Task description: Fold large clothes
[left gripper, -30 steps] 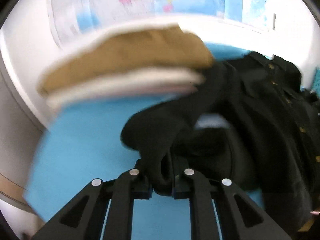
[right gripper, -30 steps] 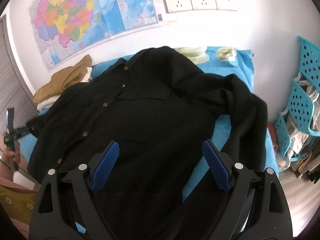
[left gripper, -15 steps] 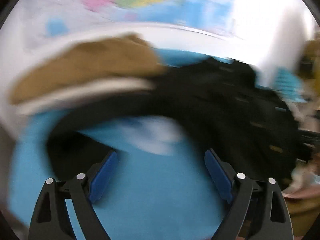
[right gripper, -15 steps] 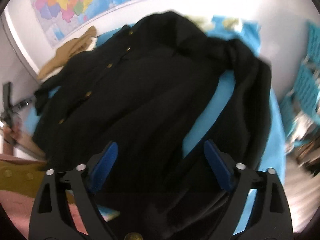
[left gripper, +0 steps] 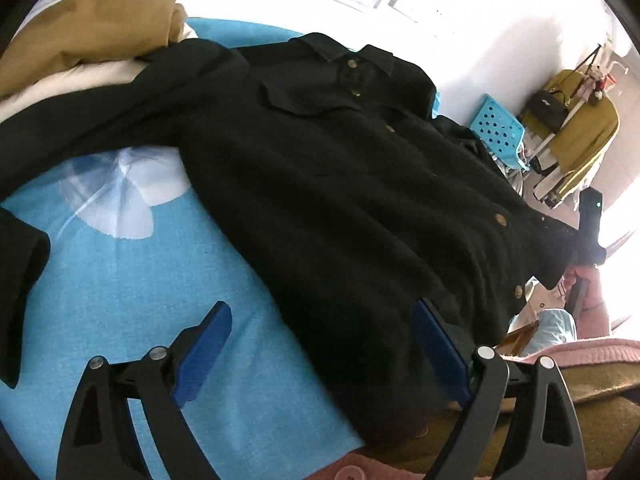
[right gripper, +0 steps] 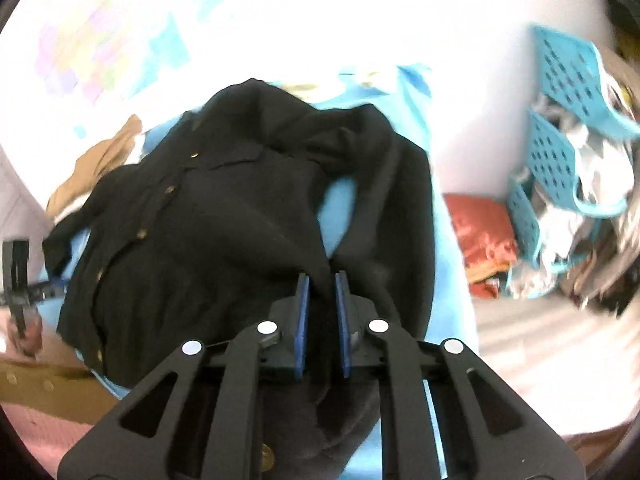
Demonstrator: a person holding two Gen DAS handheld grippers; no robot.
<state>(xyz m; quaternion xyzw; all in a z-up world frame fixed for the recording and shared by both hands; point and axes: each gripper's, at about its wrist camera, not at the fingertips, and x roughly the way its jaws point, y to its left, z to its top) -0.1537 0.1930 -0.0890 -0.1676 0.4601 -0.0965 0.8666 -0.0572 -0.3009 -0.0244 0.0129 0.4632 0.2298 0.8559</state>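
Observation:
A large black buttoned shirt (left gripper: 328, 168) lies spread face up on a blue sheet (left gripper: 120, 280), collar at the far end. My left gripper (left gripper: 320, 344) is open and empty, low over the shirt's near hem edge. One sleeve (left gripper: 20, 280) trails at the far left. In the right wrist view the same shirt (right gripper: 208, 224) lies ahead. My right gripper (right gripper: 322, 280) is shut on a fold of the shirt's hem near the right sleeve (right gripper: 404, 208).
A tan and white clothes pile (left gripper: 84, 32) lies at the sheet's far left. Blue perforated baskets (right gripper: 560, 152) with laundry stand to the right on the floor. A red cloth (right gripper: 480, 232) lies by the bed. A map hangs on the wall.
My left gripper let go of the black sleeve, opened, and swung right toward the shirt's hem. My right gripper went from open above the shirt to shut on its hem.

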